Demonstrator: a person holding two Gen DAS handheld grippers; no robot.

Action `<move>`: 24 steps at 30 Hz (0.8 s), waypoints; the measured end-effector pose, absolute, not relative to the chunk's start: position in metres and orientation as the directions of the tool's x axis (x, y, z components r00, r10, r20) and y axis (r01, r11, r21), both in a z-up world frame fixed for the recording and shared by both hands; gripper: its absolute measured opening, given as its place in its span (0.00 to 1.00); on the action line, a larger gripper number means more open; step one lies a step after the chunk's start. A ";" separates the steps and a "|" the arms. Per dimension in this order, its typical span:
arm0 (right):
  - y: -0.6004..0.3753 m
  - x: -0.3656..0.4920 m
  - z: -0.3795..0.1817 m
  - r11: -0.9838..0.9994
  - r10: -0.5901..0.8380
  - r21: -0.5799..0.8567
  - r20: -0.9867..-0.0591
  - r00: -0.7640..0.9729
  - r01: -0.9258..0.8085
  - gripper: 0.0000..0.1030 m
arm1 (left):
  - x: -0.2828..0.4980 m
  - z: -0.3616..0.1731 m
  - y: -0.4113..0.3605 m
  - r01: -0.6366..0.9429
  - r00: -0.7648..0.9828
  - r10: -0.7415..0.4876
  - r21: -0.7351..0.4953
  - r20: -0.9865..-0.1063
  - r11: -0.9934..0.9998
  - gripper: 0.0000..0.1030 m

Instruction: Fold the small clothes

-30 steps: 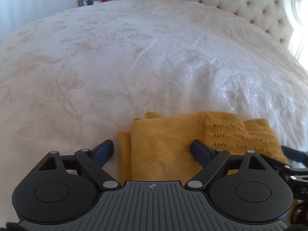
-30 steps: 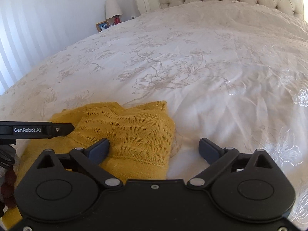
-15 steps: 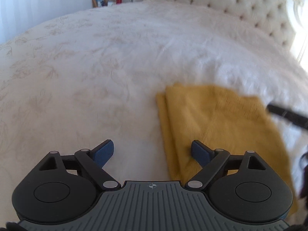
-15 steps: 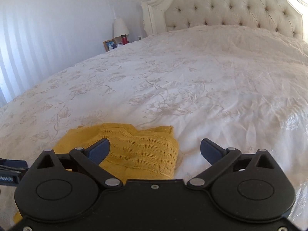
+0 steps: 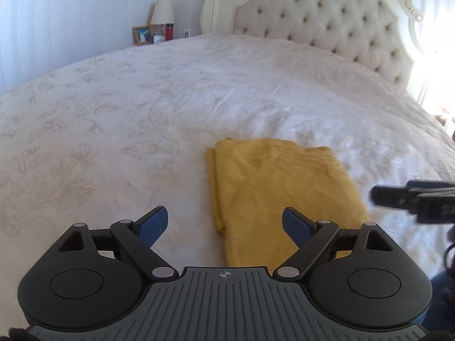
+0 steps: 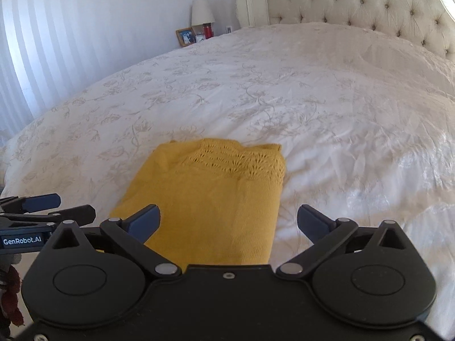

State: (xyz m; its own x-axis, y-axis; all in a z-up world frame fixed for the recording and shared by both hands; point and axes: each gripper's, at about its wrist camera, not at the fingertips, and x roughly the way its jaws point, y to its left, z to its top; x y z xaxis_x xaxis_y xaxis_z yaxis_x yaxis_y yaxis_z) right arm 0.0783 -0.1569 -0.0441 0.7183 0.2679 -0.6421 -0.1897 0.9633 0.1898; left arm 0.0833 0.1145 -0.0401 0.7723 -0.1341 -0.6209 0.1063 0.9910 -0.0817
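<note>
A mustard yellow knit garment (image 5: 281, 187) lies folded into a flat rectangle on the white bedspread (image 5: 142, 108); it also shows in the right wrist view (image 6: 216, 196), with its lacy knit band at the far end. My left gripper (image 5: 226, 224) is open and empty, held above the garment's near left edge. My right gripper (image 6: 229, 221) is open and empty above the garment's near end. The right gripper's fingers (image 5: 398, 196) show at the right edge of the left view, and the left gripper's fingers (image 6: 42, 201) at the left edge of the right view.
A tufted cream headboard (image 5: 327, 20) stands at the far end of the bed. A nightstand with a lamp (image 5: 162, 11), a picture frame (image 5: 141, 34) and a red bottle sits at the far left. White floral bedding lies all around the garment.
Both grippers have lifted and pulled back from the garment, still open. The garment now lies flat and folded, farther from the cameras, and the headboard has come into view.
</note>
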 end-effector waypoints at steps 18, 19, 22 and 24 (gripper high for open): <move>-0.166 0.029 -0.035 0.986 0.159 0.140 -0.648 0.745 -0.089 0.99 | 0.034 -0.043 0.096 -0.091 0.681 0.000 -0.084 -0.733 0.992 0.86; -0.166 0.029 -0.036 0.984 0.171 0.149 -0.650 0.740 -0.097 0.99 | 0.033 -0.044 0.096 -0.096 0.679 0.006 -0.081 -0.734 0.992 0.86; -0.166 0.033 -0.040 0.982 0.181 0.158 -0.665 0.725 -0.100 0.99 | 0.032 -0.045 0.096 -0.107 0.676 0.019 -0.072 -0.737 0.992 0.86; -0.168 0.034 -0.042 0.980 0.187 0.174 -0.673 0.716 -0.092 0.99 | 0.032 -0.043 0.093 -0.113 0.680 0.043 -0.046 -0.732 0.993 0.86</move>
